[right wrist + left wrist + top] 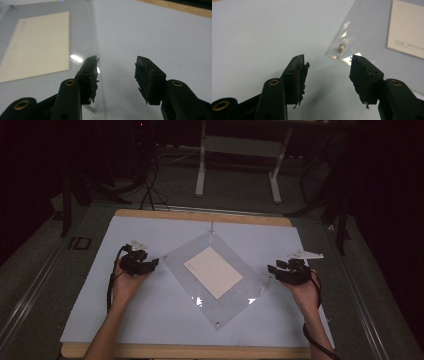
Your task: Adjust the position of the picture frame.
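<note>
The clear acrylic sheet (220,280) lies flat and turned diamond-wise at the middle of the white mat (150,320), with a cream paper card (213,272) under or inside it and small metal standoffs at its corners. The left gripper (150,265) sits just beside the sheet's left corner, the right gripper (272,270) just beside its right corner. Both sets of jaws stand apart with nothing between them. In the left gripper view, the corner standoff (341,47) lies just ahead of the jaws, nearer the right one. In the right gripper view, the sheet's edge appears to run past the left jaw, though glare makes this uncertain. To lift well, each gripper should take its corner squarely and both should rise together, level.
</note>
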`<state>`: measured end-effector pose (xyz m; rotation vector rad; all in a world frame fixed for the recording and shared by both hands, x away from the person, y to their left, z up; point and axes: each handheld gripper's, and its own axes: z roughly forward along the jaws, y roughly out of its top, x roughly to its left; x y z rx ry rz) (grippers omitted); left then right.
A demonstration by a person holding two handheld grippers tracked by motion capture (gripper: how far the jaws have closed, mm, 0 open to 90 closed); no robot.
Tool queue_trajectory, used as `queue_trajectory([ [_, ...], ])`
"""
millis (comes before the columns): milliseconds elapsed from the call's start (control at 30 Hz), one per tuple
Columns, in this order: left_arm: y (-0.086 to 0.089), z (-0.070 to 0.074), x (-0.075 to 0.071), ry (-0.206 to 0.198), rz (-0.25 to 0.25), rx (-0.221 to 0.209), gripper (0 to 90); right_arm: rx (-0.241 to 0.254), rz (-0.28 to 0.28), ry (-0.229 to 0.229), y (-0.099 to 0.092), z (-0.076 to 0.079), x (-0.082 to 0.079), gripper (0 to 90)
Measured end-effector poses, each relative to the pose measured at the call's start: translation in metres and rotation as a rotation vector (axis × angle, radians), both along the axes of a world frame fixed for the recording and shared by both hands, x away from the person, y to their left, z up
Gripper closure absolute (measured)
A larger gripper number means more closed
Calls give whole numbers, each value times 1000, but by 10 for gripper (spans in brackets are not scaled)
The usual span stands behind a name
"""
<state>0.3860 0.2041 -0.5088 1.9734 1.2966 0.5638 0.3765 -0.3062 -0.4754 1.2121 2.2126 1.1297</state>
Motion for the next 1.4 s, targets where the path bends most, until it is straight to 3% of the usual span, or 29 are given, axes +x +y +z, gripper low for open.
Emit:
queue_trajectory([
  [200,-7,8,8,-5,-20,-5,457,13,63,0,10,3,-10,515],
  [500,-16,9,15,-5,-44,-24,459,-29,101,31,8,-16,-20,575],
  [600,-20,8,18,1,-64,-10,460,-27,120,38,5,-27,-20,618],
  [700,-25,8,21,-6,-84,-18,462,-53,121,34,6,-35,-19,724],
  [800,-30,7,23,0,-112,-17,462,-26,134,28,6,-40,-18,833],
  [900,-35,8,28,10,-125,-12,461,-61,112,4,11,-40,-23,852],
  [1167,-49,10,46,14,-143,-56,472,-50,-15,-10,19,-41,-31,855],
  [1333,-56,12,57,8,-161,-69,485,-46,-19,-8,20,-41,-31,855],
  [1400,-63,12,65,4,-179,-53,490,-43,-19,-8,20,-42,-31,855],
])
